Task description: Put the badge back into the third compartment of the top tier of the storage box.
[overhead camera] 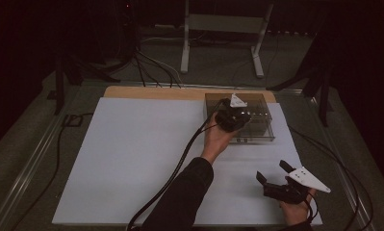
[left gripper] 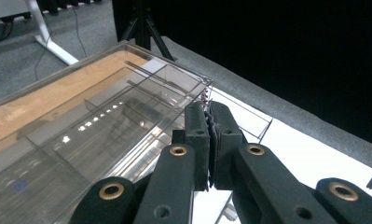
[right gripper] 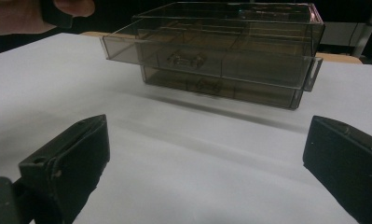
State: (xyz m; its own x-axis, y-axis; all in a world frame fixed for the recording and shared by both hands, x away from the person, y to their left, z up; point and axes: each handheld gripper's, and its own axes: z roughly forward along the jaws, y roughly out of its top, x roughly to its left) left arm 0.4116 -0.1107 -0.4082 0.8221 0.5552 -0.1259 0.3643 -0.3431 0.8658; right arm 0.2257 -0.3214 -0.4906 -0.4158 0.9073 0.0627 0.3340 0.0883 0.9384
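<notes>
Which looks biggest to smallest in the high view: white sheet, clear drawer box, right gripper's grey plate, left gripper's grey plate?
1. white sheet
2. clear drawer box
3. right gripper's grey plate
4. left gripper's grey plate

The two plates may be alike: the right one is nearer the camera.

1. Your left gripper (overhead camera: 232,114) sits over the near-left part of the clear box (overhead camera: 257,103), with its grey plate (overhead camera: 237,101) on top, on the box side.
2. Your left hand (overhead camera: 217,137) holds it from the near side, and the dark sleeve (overhead camera: 182,195) runs back toward you.
3. Its cable (overhead camera: 177,163) trails off its left side across the white sheet (overhead camera: 132,159).
4. Your right gripper (overhead camera: 275,177) hovers well apart, nearer you and to the right, over the sheet.
5. Its jaws are spread wide, pointing left and away from you.
6. The box lies beyond those jaws, past bare sheet.
</notes>
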